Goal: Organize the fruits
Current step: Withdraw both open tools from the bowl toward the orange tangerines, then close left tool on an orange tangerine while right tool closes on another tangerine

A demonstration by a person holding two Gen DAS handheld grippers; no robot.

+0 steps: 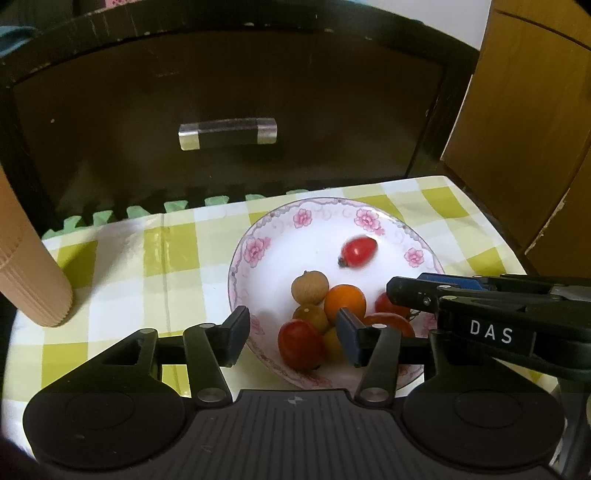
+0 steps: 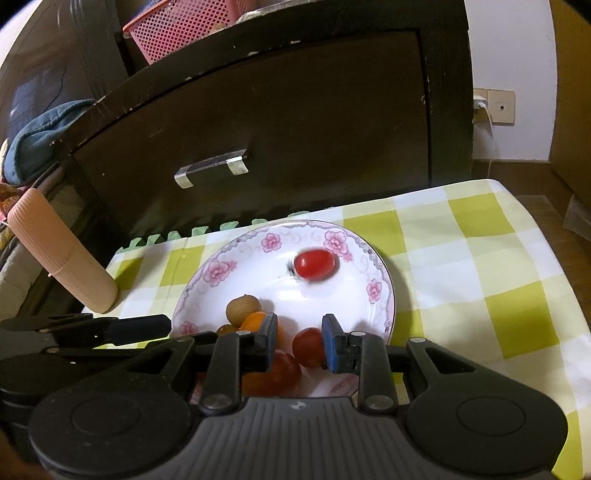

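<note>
A white plate with pink flowers holds several small fruits. A red cherry tomato lies apart at the far side, blurred. A brown longan, a small orange and other tomatoes cluster at the near side. My left gripper is open and empty over the plate's near rim. My right gripper is open and empty, its fingers on either side of a red tomato; it also shows from the side in the left wrist view.
The plate sits on a yellow-green checked cloth. A ribbed beige cup stands at the left. A dark cabinet with a drawer handle rises just behind the table. A pink basket sits on top.
</note>
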